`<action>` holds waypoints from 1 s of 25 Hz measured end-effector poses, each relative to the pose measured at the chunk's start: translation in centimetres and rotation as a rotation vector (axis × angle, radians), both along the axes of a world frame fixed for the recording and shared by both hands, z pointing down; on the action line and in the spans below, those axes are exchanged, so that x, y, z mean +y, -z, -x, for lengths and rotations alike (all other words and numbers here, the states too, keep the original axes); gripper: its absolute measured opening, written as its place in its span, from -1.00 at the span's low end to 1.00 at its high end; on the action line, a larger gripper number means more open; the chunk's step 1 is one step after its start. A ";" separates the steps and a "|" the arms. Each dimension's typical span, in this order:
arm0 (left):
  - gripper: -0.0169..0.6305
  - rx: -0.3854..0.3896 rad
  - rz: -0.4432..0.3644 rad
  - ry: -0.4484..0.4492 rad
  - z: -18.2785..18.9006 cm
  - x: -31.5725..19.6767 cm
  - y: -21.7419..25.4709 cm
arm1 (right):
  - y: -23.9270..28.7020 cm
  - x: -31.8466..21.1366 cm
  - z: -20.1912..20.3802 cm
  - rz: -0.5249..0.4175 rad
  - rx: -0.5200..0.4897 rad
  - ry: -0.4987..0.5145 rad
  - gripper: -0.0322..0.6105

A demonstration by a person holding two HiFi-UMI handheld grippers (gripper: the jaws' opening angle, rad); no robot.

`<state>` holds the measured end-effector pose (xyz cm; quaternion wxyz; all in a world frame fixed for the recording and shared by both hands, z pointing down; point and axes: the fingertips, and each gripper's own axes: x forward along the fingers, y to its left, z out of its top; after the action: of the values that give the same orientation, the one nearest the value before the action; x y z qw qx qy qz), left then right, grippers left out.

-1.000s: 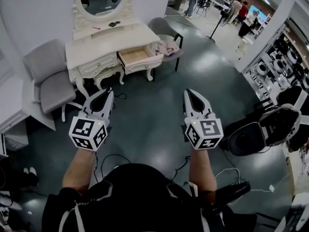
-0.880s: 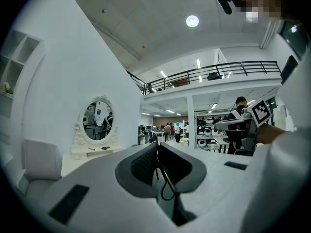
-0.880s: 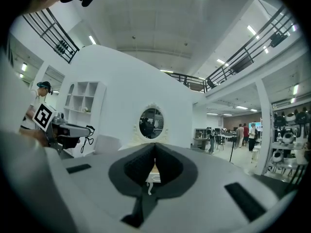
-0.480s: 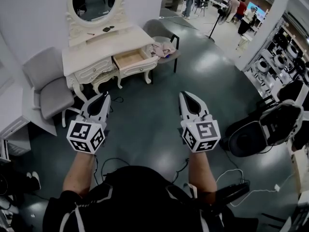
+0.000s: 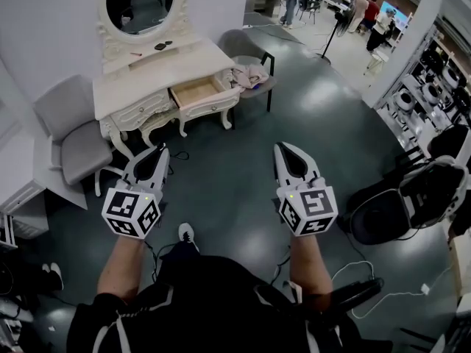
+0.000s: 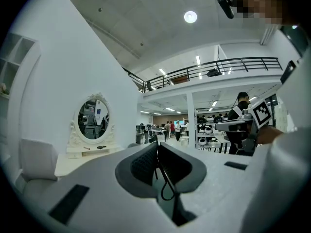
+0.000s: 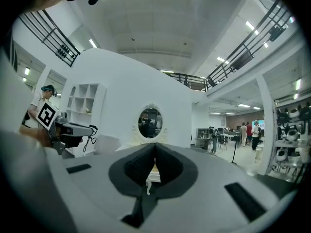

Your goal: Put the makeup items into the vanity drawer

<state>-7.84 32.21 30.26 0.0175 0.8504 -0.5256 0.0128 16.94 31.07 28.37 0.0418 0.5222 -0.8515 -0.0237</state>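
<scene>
The left tongs (image 5: pixel 157 155) and right tongs (image 5: pixel 287 153) are held level out front, each pinched together with nothing in them. Across the floor stands the vanity, its drawer (image 5: pixel 197 93) pulled open. The makeup items (image 5: pixel 160 45) lie further back, small and dark, on the ledge under the mirror (image 5: pixel 138 2). The step looks like the approach: best to come up square to the tabletop (image 5: pixel 158 68) and spread one pair only when near an item.

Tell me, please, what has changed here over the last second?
A shoe has stepped into view, and the vanity sits slightly further left in the head view: the person is walking. Nothing was picked up or let go. The left gripper and right gripper stay shut and empty; the drawer stays open.
</scene>
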 end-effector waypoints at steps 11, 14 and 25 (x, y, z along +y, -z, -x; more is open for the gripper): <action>-0.88 0.030 -0.029 -0.042 2.6 -9.1 0.6 | 0.9 -9.5 2.3 -0.001 0.007 -0.042 -0.89; -0.88 0.028 -0.028 -0.046 3.7 -11.6 0.7 | 0.7 -12.1 3.6 0.011 0.006 -0.039 -0.89; -0.88 0.061 0.001 -0.077 7.3 -20.6 -0.2 | 0.6 -20.5 8.3 0.045 0.063 -0.040 -0.89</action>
<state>-15.18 11.63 30.51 0.0334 0.8700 -0.4918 -0.0120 8.65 10.57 27.74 0.0806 0.5372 -0.8394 -0.0200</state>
